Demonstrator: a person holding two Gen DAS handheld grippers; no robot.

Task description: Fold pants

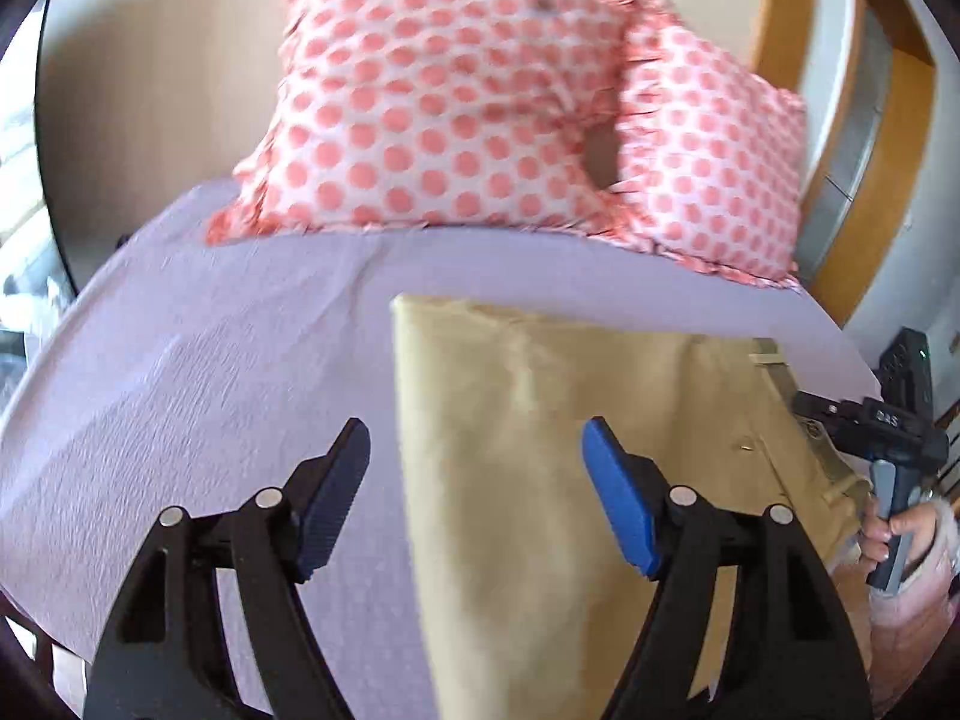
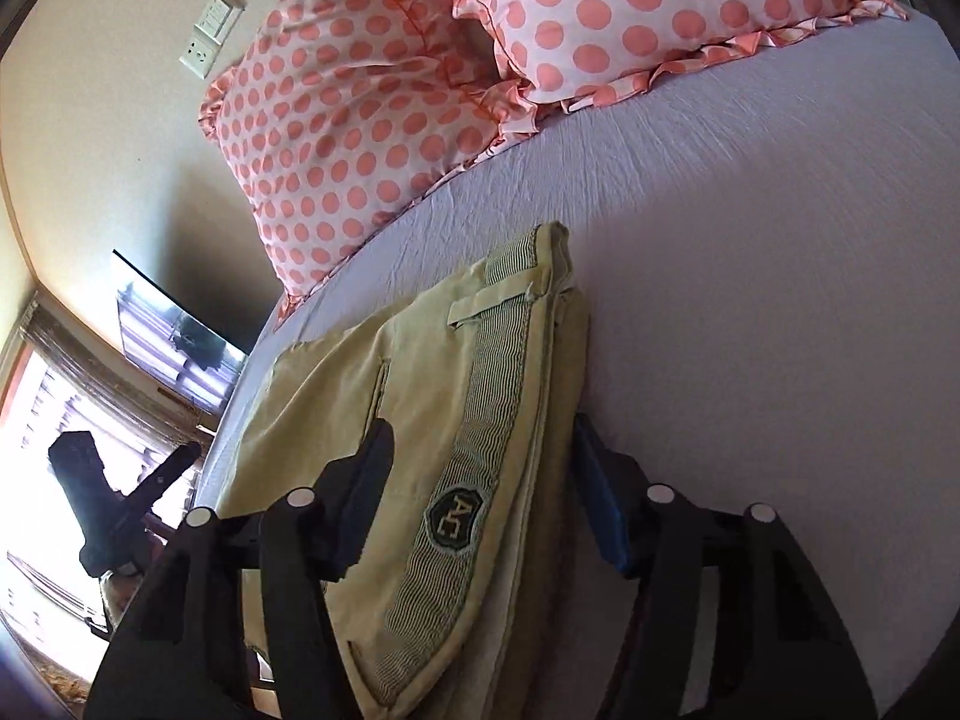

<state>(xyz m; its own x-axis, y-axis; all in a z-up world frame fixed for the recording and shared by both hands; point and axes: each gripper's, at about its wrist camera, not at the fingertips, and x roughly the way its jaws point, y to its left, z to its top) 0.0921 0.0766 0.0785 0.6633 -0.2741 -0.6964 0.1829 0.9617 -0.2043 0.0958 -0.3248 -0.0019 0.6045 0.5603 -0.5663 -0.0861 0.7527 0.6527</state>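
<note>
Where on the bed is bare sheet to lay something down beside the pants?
Bare lilac sheet lies left of the pants, below the dotted pillows; also past the waistband on the other side. The head of the bed is crowded with pillows.

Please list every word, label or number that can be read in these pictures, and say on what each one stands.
"AC": on the dark shield badge sewn inside the striped waistband of the khaki pants.
White marking on the right gripper, seen from the left wrist view: too blurred to read.

The pants (image 1: 570, 480) run off the lower edge, and the blurred pillows (image 1: 432, 108) perhaps lose detail.
</note>
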